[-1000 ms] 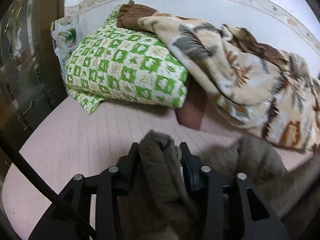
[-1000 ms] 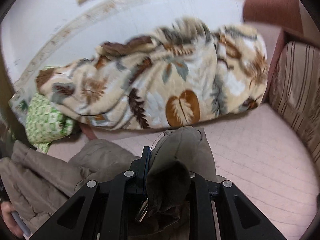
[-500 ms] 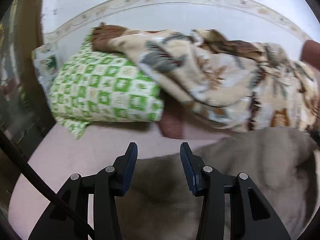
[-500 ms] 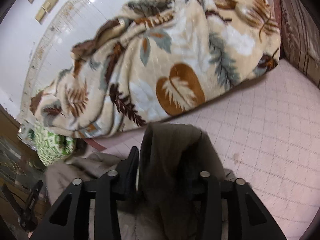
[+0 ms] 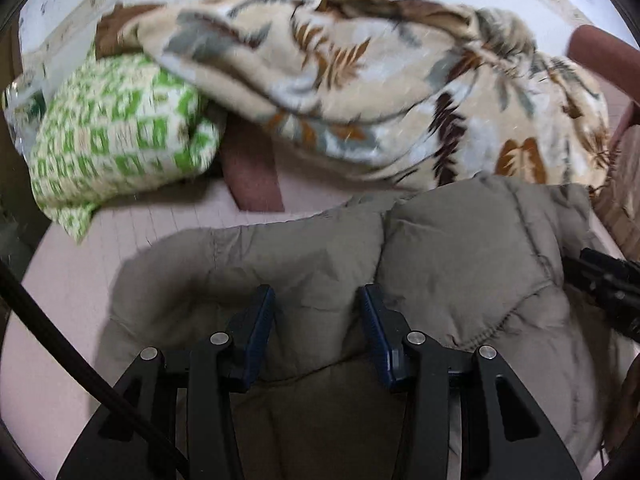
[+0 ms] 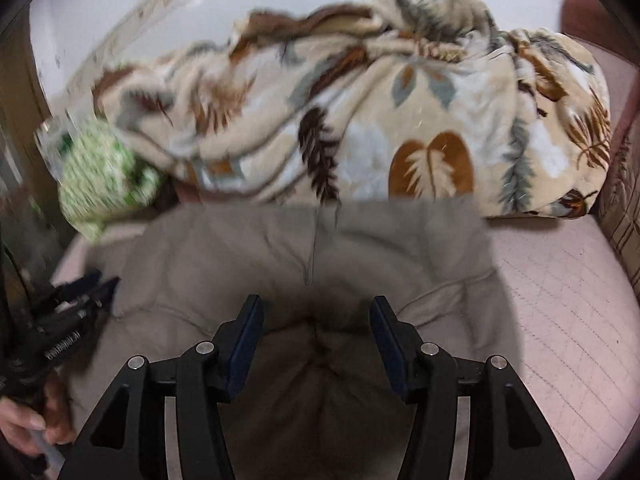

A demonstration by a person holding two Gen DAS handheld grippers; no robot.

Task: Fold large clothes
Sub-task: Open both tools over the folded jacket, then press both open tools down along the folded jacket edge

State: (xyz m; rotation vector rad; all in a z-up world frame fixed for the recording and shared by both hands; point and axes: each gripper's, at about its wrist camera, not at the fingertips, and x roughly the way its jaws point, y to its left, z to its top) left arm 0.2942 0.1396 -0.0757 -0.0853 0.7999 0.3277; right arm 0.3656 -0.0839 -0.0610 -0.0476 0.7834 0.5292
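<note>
Grey-brown padded jacket [image 5: 460, 264] spread on pink bed [image 6: 560, 300], under left gripper [image 5: 316, 312] and right gripper [image 6: 316, 320], both released, jaws opening, pads clear of fabric.

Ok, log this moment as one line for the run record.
stage: jacket laid on bed | left tool: opening, over jacket, no grip | right tool: opening, over jacket, no grip

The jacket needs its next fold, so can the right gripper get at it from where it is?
Probably yes: the right gripper hangs right over the jacket, its jaws opening with padded fabric between them and nothing in the way.
</note>
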